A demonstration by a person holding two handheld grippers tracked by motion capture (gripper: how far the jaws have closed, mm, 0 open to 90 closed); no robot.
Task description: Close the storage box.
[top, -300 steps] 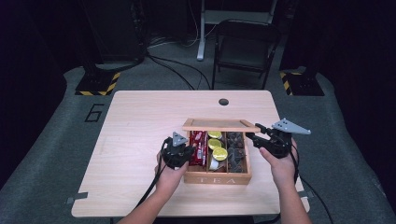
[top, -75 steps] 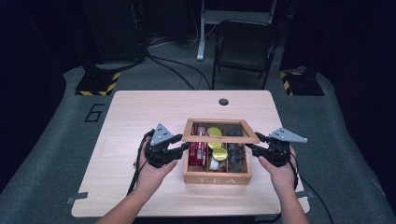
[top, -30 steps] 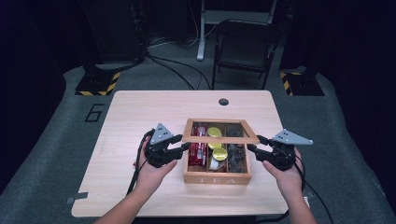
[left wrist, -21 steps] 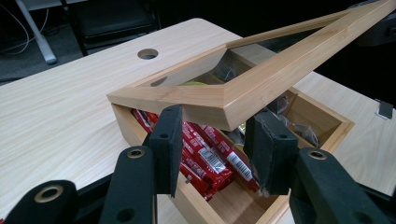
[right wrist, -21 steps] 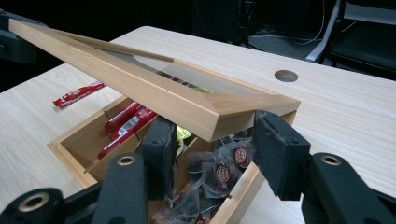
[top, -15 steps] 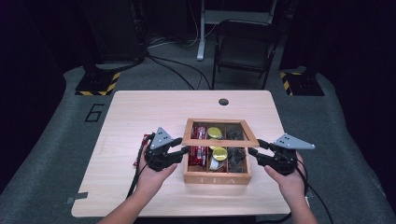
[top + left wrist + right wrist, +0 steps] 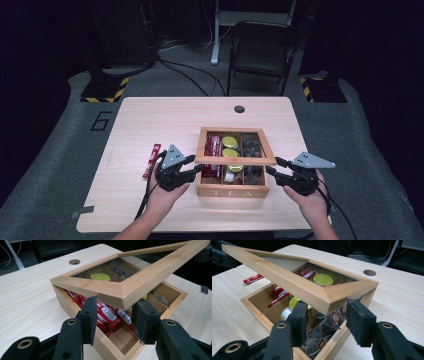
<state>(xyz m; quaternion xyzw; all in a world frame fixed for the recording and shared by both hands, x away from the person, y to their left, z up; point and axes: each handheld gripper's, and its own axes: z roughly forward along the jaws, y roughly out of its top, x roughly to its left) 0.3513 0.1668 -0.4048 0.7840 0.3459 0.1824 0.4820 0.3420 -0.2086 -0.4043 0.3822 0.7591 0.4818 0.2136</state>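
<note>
From the high view you've got a wooden tea box point(image 7: 232, 189) sitting near the front middle of the bench point(image 7: 150, 115), with its glass-paned lid point(image 7: 235, 160) raised and tilted up at the front. Your left gripper point(image 7: 192, 170) is at the lid's front left corner and your right gripper point(image 7: 272, 172) is at the front right corner, each hand point(image 7: 162, 197) coming in from the bottom edge. A red packet point(image 7: 151, 160) lies flat on the bench just left of your left gripper, apart from the box. Inside the box you can see red packets on the left, yellow-topped pods in the middle and dark tea bags on the right. In the left gripper view, your jaws are spread apart with the lid corner point(image 7: 120, 293) poking out just above and between them; the pads point(image 7: 90, 315) aren't pinching the wood, and I can't tell whether it rests on them. The red packets point(image 7: 110, 316) sit in the compartment right below. In the right gripper view it's the same deal: jaws apart, the other lid corner point(image 7: 329, 298) hanging over the gap, with dark tea bags point(image 7: 329, 322) and a yellow pod point(image 7: 322, 279) showing underneath and through the glass.
</note>
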